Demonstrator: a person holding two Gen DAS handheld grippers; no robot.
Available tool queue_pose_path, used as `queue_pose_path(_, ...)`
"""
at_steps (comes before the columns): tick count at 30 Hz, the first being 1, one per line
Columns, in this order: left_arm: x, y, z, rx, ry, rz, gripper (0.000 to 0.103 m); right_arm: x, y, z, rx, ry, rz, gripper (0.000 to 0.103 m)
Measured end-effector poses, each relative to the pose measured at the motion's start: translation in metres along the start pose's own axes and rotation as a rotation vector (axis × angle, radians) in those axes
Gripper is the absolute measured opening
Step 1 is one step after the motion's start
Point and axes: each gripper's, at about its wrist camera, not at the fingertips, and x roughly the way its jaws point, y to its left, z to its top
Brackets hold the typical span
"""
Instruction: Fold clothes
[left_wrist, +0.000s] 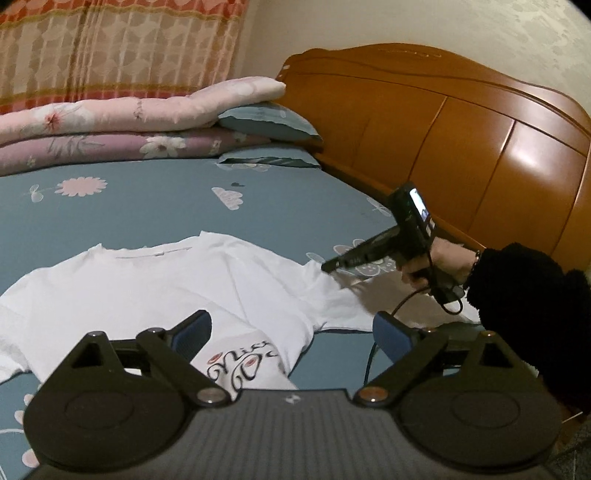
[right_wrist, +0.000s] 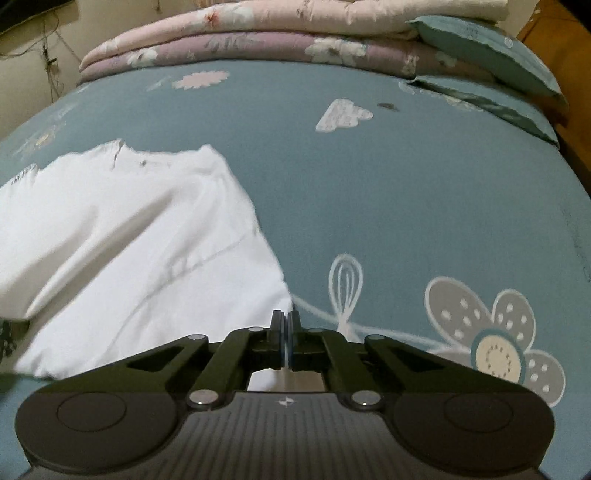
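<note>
A: What are the two grippers doing?

B: The left gripper (left_wrist: 291, 328) hangs above the bed with its blue-padded fingers (left_wrist: 195, 326) spread wide and nothing between them. The right gripper (right_wrist: 284, 325) has its jaws pressed together; a thin edge of white cloth seems to run between them, at the sleeve's edge, but I cannot tell for sure that it is pinched.

A: Can you see the right one from the other side?

B: Yes. In the left wrist view a hand (left_wrist: 439, 262) in a black fuzzy sleeve (left_wrist: 524, 291) grips it, with the tip down at the right sleeve of the T-shirt (left_wrist: 155, 284). A cable (left_wrist: 402, 299) trails from it.

A: And where does the T-shirt lie?

B: Spread flat on the blue flowered bedsheet (left_wrist: 155, 206), collar toward the far side. It is white, and a printed part with curly black lettering (left_wrist: 243, 365) shows just under the left gripper.

A: What lies beyond?

B: Folded quilts (left_wrist: 110, 122), pink over purple, sit stacked at the far edge, touching two blue pillows (left_wrist: 269, 122). A wooden headboard (left_wrist: 461, 140) runs along the right side, and a patterned curtain (left_wrist: 110, 44) hangs behind the quilts.
</note>
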Motion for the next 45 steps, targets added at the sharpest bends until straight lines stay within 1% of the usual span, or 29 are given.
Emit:
queue_pose_path(2, 0.0, 0.003, 0.0, -0.004, -0.001, 0.01, 0.094, 0.006, -0.002, 0.009, 0.021, -0.005, 0.011, 0.001)
queue_pose_path(4, -0.001, 0.006, 0.0, -0.006, -0.006, 0.024, 0.094, 0.008, 0.0, 0.014, 0.016, -0.018, 0.0, 0.001)
queue_pose_path(6, 0.001, 0.009, 0.0, -0.008, -0.005, 0.032, 0.094, 0.013, 0.003, 0.019, -0.008, -0.01, -0.065, 0.0)
queue_pose_path(9, 0.003, 0.012, -0.001, -0.001, -0.001, 0.048, 0.094, 0.023, 0.001, 0.024, 0.007, 0.006, -0.119, 0.0)
queue_pose_path(11, 0.002, 0.014, -0.002, 0.002, -0.001, 0.053, 0.094, 0.022, -0.002, 0.028, 0.025, -0.013, -0.082, 0.001)
queue_pose_path(12, 0.003, 0.016, -0.003, 0.001, -0.002, 0.052, 0.094, 0.021, -0.003, 0.031, 0.034, -0.023, -0.059, 0.005)
queue_pose_path(13, 0.003, 0.017, -0.003, 0.001, -0.003, 0.05, 0.094, 0.02, -0.004, 0.033, 0.044, -0.034, -0.036, 0.011)
queue_pose_path(16, 0.004, 0.023, -0.005, -0.001, -0.001, 0.057, 0.094, 0.017, -0.009, 0.039, 0.071, -0.065, 0.032, 0.023)
queue_pose_path(21, 0.004, 0.032, -0.007, -0.017, -0.003, 0.061, 0.094, 0.042, 0.009, 0.042, 0.002, -0.011, 0.077, 0.026)
queue_pose_path(23, 0.004, 0.036, -0.008, -0.024, 0.0, 0.064, 0.094, 0.053, 0.017, 0.043, -0.028, 0.013, 0.094, 0.026)
queue_pose_path(25, 0.005, 0.04, -0.01, -0.031, 0.003, 0.069, 0.094, 0.058, 0.024, 0.045, -0.054, 0.026, 0.097, 0.012)
queue_pose_path(27, 0.005, 0.044, -0.011, -0.04, -0.001, 0.076, 0.094, 0.057, 0.032, 0.049, -0.069, 0.019, 0.075, 0.01)
queue_pose_path(31, 0.004, 0.048, -0.012, -0.055, -0.007, 0.091, 0.094, 0.062, 0.034, 0.065, -0.052, -0.014, 0.032, 0.008)
queue_pose_path(34, 0.003, 0.048, -0.012, -0.062, -0.006, 0.108, 0.094, 0.078, 0.036, 0.075, -0.059, 0.003, -0.03, 0.009)
queue_pose_path(36, 0.001, 0.048, -0.012, -0.067, -0.003, 0.108, 0.094, 0.082, 0.032, 0.076, -0.018, 0.015, -0.03, 0.009)
queue_pose_path(38, -0.001, 0.046, -0.013, -0.06, 0.003, 0.111, 0.094, 0.071, 0.028, 0.075, 0.023, 0.003, -0.035, 0.012)
queue_pose_path(40, -0.003, 0.041, -0.012, -0.039, 0.011, 0.13, 0.094, 0.049, 0.024, 0.068, 0.055, -0.017, -0.034, 0.014)
queue_pose_path(42, -0.005, 0.037, -0.013, -0.025, 0.019, 0.15, 0.094, 0.022, 0.018, 0.058, 0.089, -0.032, -0.035, 0.017)
queue_pose_path(45, -0.008, 0.031, -0.016, -0.008, 0.031, 0.178, 0.094, -0.021, 0.018, 0.037, 0.149, -0.043, -0.004, 0.024)
